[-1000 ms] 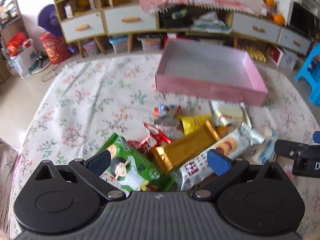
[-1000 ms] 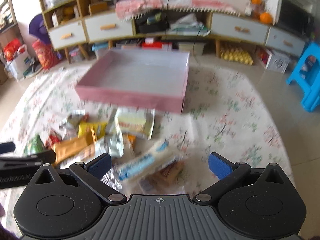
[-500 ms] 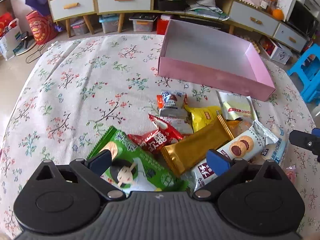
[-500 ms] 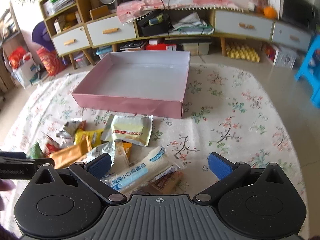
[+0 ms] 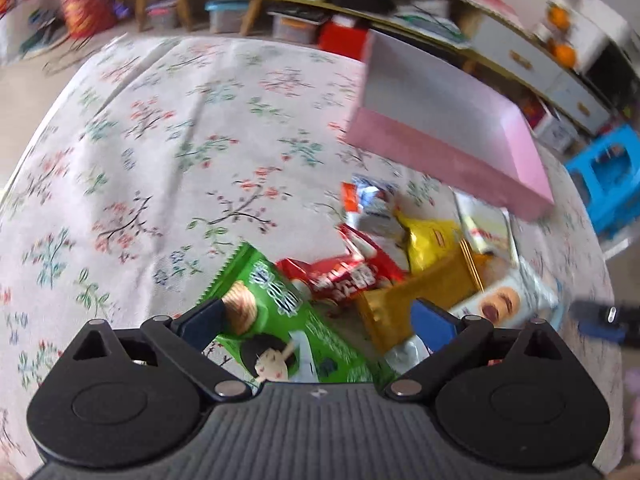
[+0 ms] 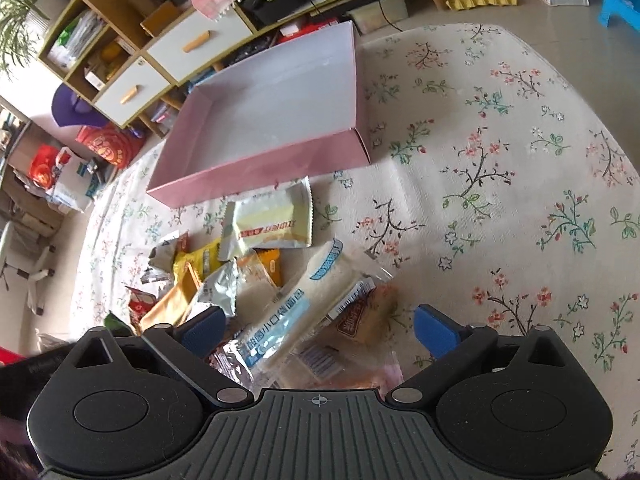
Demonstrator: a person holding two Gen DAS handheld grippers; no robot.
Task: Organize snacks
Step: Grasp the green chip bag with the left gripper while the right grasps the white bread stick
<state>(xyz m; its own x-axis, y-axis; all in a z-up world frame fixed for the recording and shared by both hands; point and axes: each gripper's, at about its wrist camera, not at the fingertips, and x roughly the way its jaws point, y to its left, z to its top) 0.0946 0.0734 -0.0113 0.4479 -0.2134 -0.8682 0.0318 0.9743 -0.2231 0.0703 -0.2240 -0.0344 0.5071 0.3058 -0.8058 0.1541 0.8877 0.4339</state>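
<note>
A heap of snack packets lies on the floral tablecloth in front of an empty pink box (image 5: 448,148) (image 6: 276,120). My left gripper (image 5: 320,318) stands open over a green packet (image 5: 280,320), with a red packet (image 5: 348,276) and a gold bar (image 5: 416,300) just beyond its fingers. My right gripper (image 6: 320,326) is open above a long white-and-blue packet (image 6: 296,312). A pale yellow packet (image 6: 272,220) lies close to the box's near wall. Nothing is held by either gripper.
The tablecloth (image 6: 500,160) runs bare to the right of the heap and to its left (image 5: 160,152). Cabinets with drawers (image 6: 176,44) line the far side. A blue stool (image 5: 604,176) stands off the table's right edge. The other gripper's tip (image 5: 600,320) shows at right.
The left gripper has swung closer over the green packet and tilted; its view is blurred by motion. The right gripper has rolled and dropped nearer the white-and-blue packet. Both stayed open.
</note>
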